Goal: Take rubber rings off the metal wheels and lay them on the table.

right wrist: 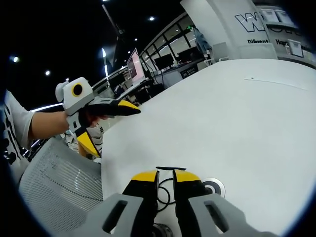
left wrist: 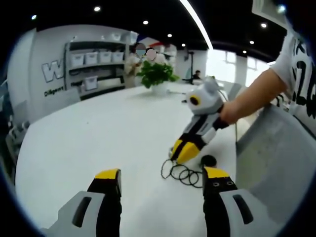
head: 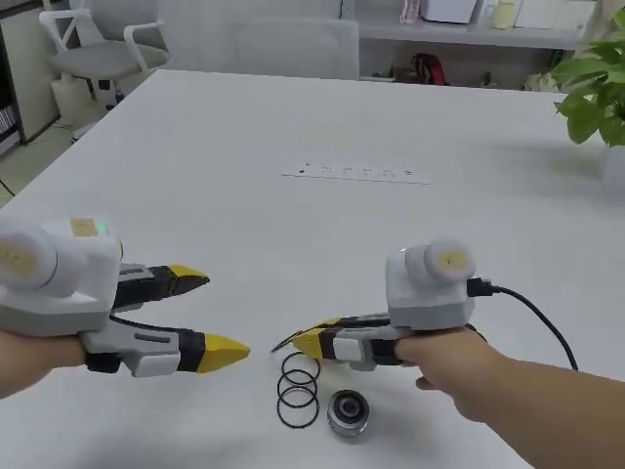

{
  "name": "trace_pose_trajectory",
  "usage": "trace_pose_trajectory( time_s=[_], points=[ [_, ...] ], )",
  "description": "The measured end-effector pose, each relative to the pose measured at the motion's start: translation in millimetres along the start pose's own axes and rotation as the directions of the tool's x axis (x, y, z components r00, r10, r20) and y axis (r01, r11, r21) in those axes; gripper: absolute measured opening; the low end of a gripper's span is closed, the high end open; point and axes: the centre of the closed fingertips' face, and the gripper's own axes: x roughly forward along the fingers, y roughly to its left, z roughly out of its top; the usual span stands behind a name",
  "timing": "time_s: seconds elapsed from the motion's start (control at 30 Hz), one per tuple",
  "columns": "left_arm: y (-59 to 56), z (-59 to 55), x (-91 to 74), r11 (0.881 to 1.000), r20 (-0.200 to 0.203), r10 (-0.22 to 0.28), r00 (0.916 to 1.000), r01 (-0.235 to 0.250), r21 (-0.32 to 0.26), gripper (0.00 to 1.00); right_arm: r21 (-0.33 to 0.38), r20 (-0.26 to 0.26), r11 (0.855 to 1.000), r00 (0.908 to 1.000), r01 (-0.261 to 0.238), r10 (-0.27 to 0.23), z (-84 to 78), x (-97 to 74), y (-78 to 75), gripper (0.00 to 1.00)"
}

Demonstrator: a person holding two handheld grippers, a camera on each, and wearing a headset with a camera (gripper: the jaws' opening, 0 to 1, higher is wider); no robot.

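Observation:
A metal wheel (head: 348, 411) stands on the white table (head: 322, 225) near its front edge. Three black rubber rings (head: 298, 388) lie in a row just left of it. My right gripper (head: 301, 342) hovers right above them, shut on another thin black rubber ring (right wrist: 170, 169) that sticks out flat at its tips. My left gripper (head: 223, 313) is open and holds nothing, a short way left of the rings. In the left gripper view its jaws frame the rings (left wrist: 182, 174), the wheel (left wrist: 209, 160) and the right gripper (left wrist: 186, 149). The wheel (right wrist: 213, 187) lies just right of the right jaws.
A flat socket strip (head: 356, 172) is set into the table's middle. A green plant (head: 594, 90) stands at the far right edge. An office chair (head: 103, 44) and shelves lie beyond the table. A grey mesh chair back (right wrist: 54, 190) is close to the near edge.

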Motion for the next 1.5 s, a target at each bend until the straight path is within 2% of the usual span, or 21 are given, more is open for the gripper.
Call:
trace_pose_trajectory(
  time_s=[0.33,0.53,0.8,0.93,1.1,1.33,1.5],
  points=[
    [-1.6,5.0,-1.2,1.000,0.004,-0.003,1.0000,0.003,0.001,0.67,-0.056,0.014,0.998,0.9998,-0.016,0.016,6.7,-11.6,9.9,0.21],
    [-4.8,9.4,-4.4,1.000,0.013,-0.003,0.9999,0.003,-0.004,0.68,-0.084,0.045,0.996,0.9988,-0.017,0.021,16.9,-26.5,13.7,0.28],
    [-11.7,16.5,-11.2,1.000,0.029,-0.007,0.9995,0.006,0.021,0.70,-0.143,0.081,0.990,0.9966,-0.004,0.015,24.0,-53.5,19.0,0.41],
    [-11.0,19.2,-14.3,1.000,0.041,-0.002,0.9992,0.001,0.015,0.71,-0.191,0.077,0.982,0.9970,0.005,0.010,21.8,-67.5,22.9,0.47],
    [-10.9,20.7,-16.5,1.000,0.055,0.005,0.9985,-0.005,0.001,0.73,-0.255,0.052,0.966,0.9985,0.028,-0.015,11.1,-84.0,21.1,0.53],
    [-17.0,19.9,-18.1,1.000,0.052,-0.006,0.9987,0.005,0.012,0.75,-0.307,0.040,0.950,0.9983,0.053,-0.043,-2.6,-107.6,18.3,0.63],
    [-23.3,19.9,-18.2,0.999,0.052,-0.023,0.9984,0.021,0.027,0.78,-0.317,0.053,0.945,0.9967,0.075,-0.062,-6.3,-120.7,13.7,0.67]
  ],
)
